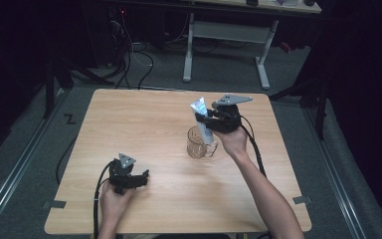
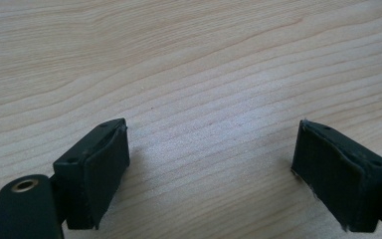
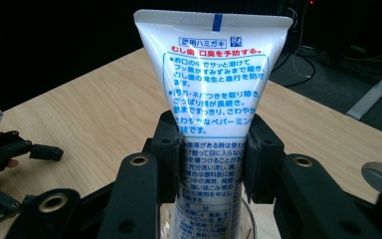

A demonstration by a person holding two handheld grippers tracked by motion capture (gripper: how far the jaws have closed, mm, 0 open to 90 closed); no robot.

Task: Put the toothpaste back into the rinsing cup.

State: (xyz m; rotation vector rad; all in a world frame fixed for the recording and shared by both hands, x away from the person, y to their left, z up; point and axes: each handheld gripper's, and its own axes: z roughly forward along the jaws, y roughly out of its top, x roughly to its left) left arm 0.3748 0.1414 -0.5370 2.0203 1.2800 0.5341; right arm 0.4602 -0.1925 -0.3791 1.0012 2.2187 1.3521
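While I hold the toothpaste tube [image 1: 202, 121] over the clear plastic cup [image 1: 199, 144] in the high view, my judgement is that the step in hand is standing the tube in that cup, so I should keep it upright and lower it straight down the middle before letting go. From above, my right gripper [image 1: 210, 119] clamps the tube at mid-body, its lower end already inside the cup near the centre of the wooden table [image 1: 144, 119]. Apart from the tube's lower end, I cannot see anything in the cup. My left gripper [image 1: 135, 180] rests low near the front edge, well apart from the cup.

Through the left gripper view, the jaws stand wide apart with bare wood grain between them, holding nothing.

Through the right gripper view, both jaws press the tube's [image 3: 211, 94] printed sides, its crimped end pointing up. The cup's rim [image 3: 248, 211] shows faintly below, so I would release only once the tube bottoms out.
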